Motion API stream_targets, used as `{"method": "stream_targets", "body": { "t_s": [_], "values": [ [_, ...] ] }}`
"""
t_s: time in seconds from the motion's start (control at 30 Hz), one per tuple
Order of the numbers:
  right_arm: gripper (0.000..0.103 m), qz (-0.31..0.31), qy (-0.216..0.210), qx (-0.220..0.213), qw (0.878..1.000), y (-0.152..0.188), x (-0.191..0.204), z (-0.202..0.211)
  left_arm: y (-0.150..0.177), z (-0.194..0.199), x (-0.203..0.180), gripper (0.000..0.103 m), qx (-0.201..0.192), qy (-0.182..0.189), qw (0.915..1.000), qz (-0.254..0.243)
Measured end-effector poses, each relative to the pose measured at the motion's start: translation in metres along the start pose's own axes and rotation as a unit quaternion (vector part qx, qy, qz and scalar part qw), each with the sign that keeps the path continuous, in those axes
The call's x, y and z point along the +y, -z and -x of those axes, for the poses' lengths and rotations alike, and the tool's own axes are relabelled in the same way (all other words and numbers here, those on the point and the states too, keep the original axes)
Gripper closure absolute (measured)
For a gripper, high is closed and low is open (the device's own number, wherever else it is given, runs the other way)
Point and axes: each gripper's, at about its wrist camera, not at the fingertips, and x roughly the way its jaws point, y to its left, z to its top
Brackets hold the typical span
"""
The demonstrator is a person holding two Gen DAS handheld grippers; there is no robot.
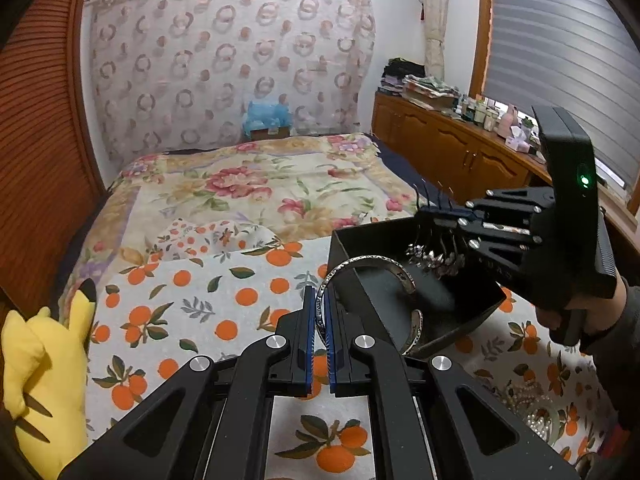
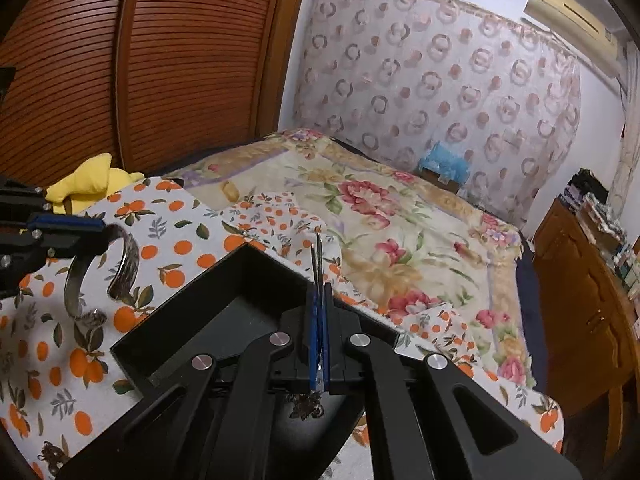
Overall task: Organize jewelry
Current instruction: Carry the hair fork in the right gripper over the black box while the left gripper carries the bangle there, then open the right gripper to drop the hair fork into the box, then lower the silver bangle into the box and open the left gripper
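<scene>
My left gripper point(image 1: 319, 296) is shut on a silver cuff bracelet point(image 1: 372, 259), which it holds in the air just beside an open black box point(image 1: 360, 236). The box lies on an orange-print cloth point(image 1: 224, 280). In the right wrist view, the left gripper point(image 2: 102, 230) and the bracelet point(image 2: 128, 264) hang to the left of the box point(image 2: 188, 300). My right gripper point(image 2: 320, 290) is shut on a dark hair ornament whose thin prongs point(image 2: 318, 260) stick up. Its silvery bead cluster point(image 1: 432, 258) dangles over the inside of the box. The right gripper point(image 1: 430, 216) hovers above the box's far side.
A pearl necklace point(image 1: 532, 408) lies on the cloth to the right of the box. At the cloth's left edge sits a yellow plush toy point(image 1: 40, 360). A floral blanket point(image 1: 260, 184) covers the bed beyond. A wooden cabinet point(image 1: 460, 152) with clutter lines the right wall.
</scene>
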Motion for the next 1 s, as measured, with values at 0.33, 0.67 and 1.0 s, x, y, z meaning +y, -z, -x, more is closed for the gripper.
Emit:
{"method": "stream_targets", "body": {
  "t_s": [0.33,0.67,1.0],
  "values": [
    [0.071,-0.039,-0.079,-0.026,0.996,0.003,-0.003,0.042,-0.005,0.004,0.0,0.099,-0.009,-0.007,0.9999,0.002],
    [0.071,-0.068,-0.065,-0.045,0.995,0.006,-0.026,0.069,-0.013,0.004,-0.01,0.099,-0.012,-0.001,0.9999,-0.004],
    [0.071,-0.101,-0.008,-0.024,0.995,0.031,-0.053,0.074,-0.019,-0.033,-0.042,0.099,0.021,0.015,0.9991,-0.035]
  ]
}}
